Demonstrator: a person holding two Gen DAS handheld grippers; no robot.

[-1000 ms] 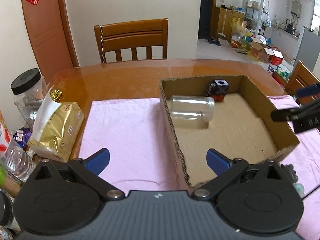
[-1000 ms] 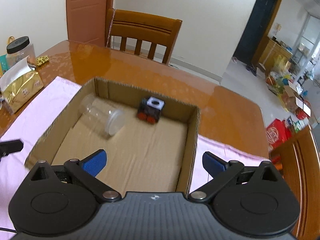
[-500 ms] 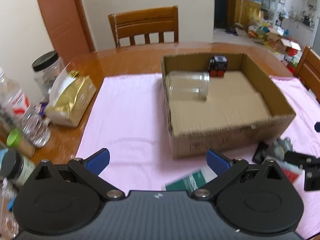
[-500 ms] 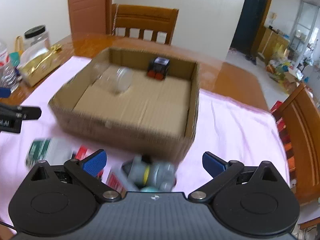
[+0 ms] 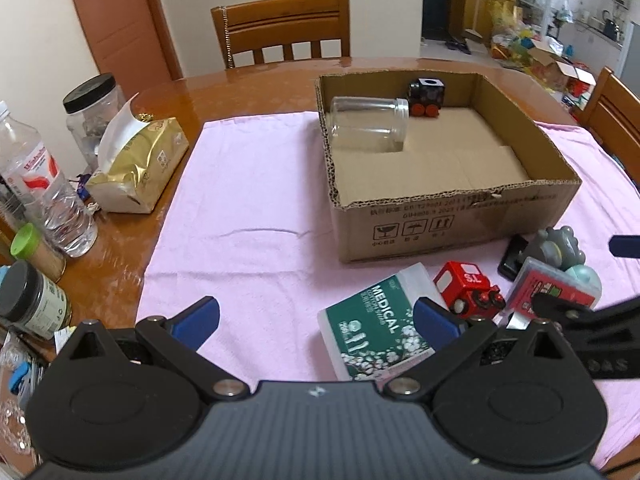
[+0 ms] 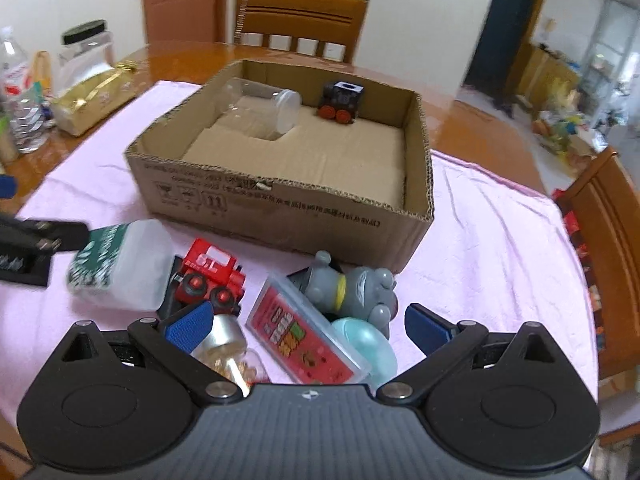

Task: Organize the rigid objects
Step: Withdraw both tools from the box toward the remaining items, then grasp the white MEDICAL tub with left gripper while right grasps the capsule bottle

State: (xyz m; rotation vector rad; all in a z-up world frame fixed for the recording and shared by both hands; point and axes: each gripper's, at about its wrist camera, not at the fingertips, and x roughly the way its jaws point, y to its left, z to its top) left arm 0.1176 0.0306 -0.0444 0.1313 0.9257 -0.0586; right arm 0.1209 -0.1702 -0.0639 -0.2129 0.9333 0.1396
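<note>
Both sets of jaws stand wide apart, empty. Ahead of the left gripper (image 5: 316,316), the cardboard box (image 5: 452,220) sits on the pink cloth (image 5: 248,208) over the counter, holding a clear jar (image 5: 368,124) on its side and a black toy train (image 5: 426,94). Between the right gripper (image 6: 308,320) jaws lie a red card case (image 6: 304,332) and grey toy (image 6: 352,284); a red train (image 6: 212,272) lies by the left jaw

At the left of the frame a gold foil bag (image 5: 138,168) lies on the wooden table (image 5: 248,92), beside a black-lidded jar (image 5: 90,116) and a water bottle (image 5: 44,184). A wooden chair (image 5: 284,26) stands at top centre.
</note>
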